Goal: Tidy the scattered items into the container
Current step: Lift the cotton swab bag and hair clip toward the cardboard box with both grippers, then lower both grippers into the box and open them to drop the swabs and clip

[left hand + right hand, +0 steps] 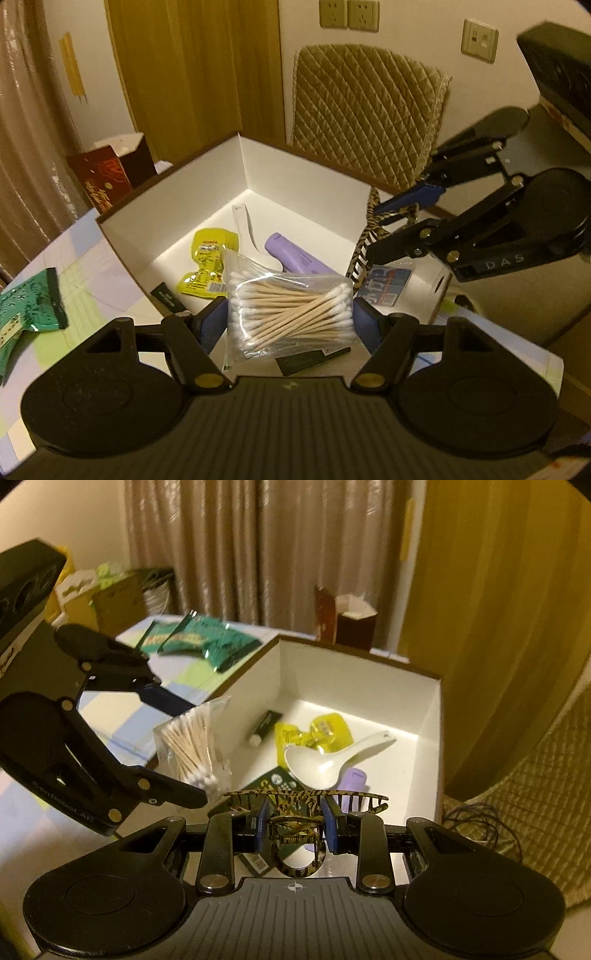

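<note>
My left gripper [290, 310] is shut on a clear bag of cotton swabs [291, 314], held just above the near edge of the open white-lined box [295, 173]. In the box lie a yellow sachet [208, 266], a white spoon [255, 236], a purple tube [299, 256] and a small black tube [171, 297]. My right gripper [295, 812] is shut on a tiger-striped hair claw clip [306, 797] over the box [351, 679]. In the left wrist view that right gripper [378, 229] hangs at the box's right side with the clip [369, 236]. The swab bag [195, 746] shows in the left gripper [192, 753].
Green packets [29, 306] [199, 638] lie on the checked tablecloth left of the box. A brown carton [107, 173] [347, 616] stands behind it. A quilted chair back [365, 110] is beyond the table, and coiled cable [480, 823] lies at the right.
</note>
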